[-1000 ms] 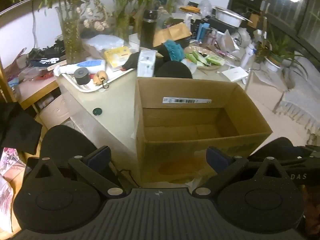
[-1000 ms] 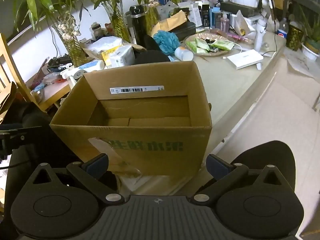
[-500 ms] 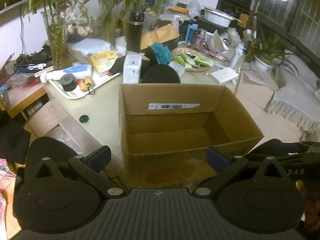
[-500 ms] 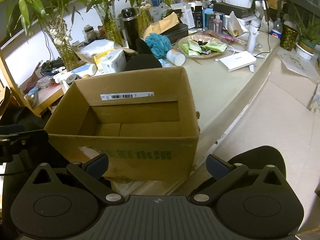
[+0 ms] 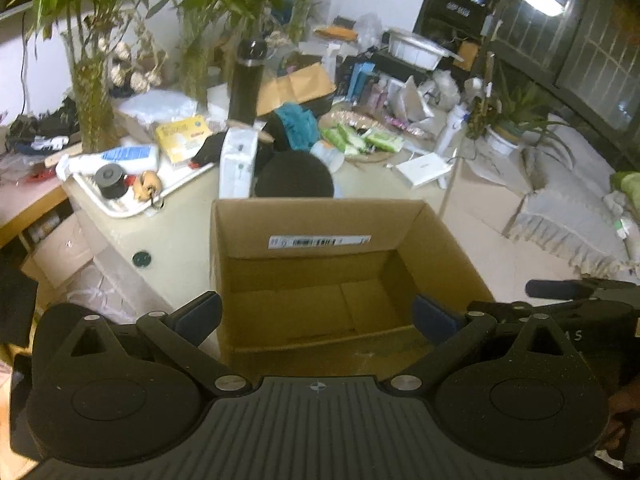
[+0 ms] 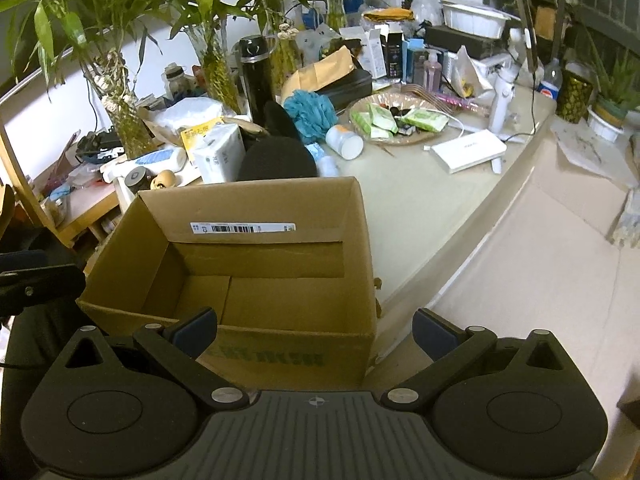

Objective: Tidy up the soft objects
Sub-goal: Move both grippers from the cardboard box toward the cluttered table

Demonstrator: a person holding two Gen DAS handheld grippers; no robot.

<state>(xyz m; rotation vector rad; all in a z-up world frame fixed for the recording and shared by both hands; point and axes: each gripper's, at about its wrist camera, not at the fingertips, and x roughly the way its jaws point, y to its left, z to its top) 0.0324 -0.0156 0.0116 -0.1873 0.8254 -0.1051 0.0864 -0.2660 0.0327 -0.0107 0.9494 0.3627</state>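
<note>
An open, empty cardboard box (image 5: 320, 280) (image 6: 256, 264) stands at the near edge of the counter. My left gripper (image 5: 316, 318) is open and empty above its near rim. My right gripper (image 6: 314, 332) is open and empty over the box's near right wall. Behind the box lie a black soft round thing (image 5: 294, 178) (image 6: 276, 160), a teal bath pouf (image 5: 296, 120) (image 6: 314, 110) and a white tissue pack (image 5: 238, 162) (image 6: 220, 152).
A white tray (image 5: 120, 208) with a tube and small items sits at the left. A black flask (image 6: 254, 74), vases of bamboo (image 6: 216, 72), a plate of green packets (image 6: 396, 120) and a white box (image 6: 466, 150) crowd the counter. Floor lies to the right.
Both grippers have risen and moved forward, so both views look further down into the box. Both stay open and empty.
</note>
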